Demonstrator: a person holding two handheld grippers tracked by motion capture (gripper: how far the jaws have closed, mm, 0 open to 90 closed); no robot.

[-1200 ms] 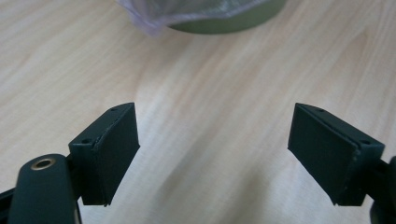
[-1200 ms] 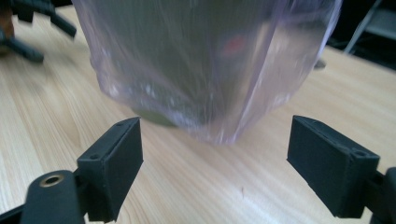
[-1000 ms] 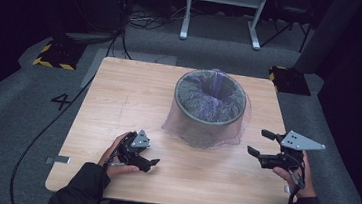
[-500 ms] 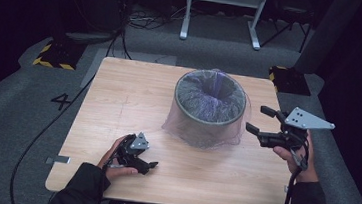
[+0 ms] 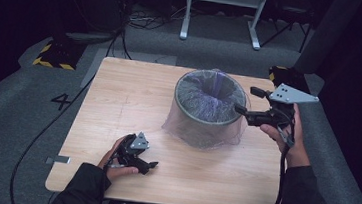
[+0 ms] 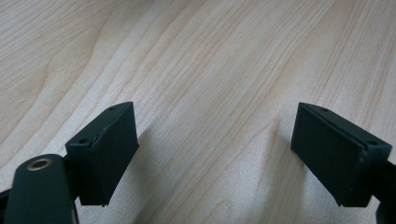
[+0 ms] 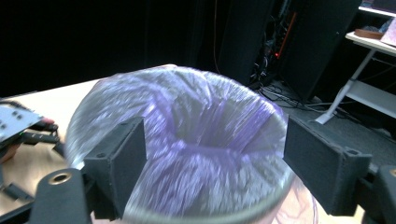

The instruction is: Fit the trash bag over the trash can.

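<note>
Purple liner (image 7: 205, 154) folds show inside the bin (image 5: 209, 116).

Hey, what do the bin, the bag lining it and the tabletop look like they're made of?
Bin: likely rigid plastic or metal, hard to tell; its dark round rim shows through the film. Bag: thin translucent plastic film, purplish, glossy and wrinkled, draped over the rim and down the outside. Tabletop: light wood or wood-look laminate, matte, with clear grain lines in the left gripper view.

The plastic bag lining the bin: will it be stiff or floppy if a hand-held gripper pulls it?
The plastic bag looks thin and crinkled, so probably floppy and light. Draped loosely over the bin, it may slip off easily.
</note>
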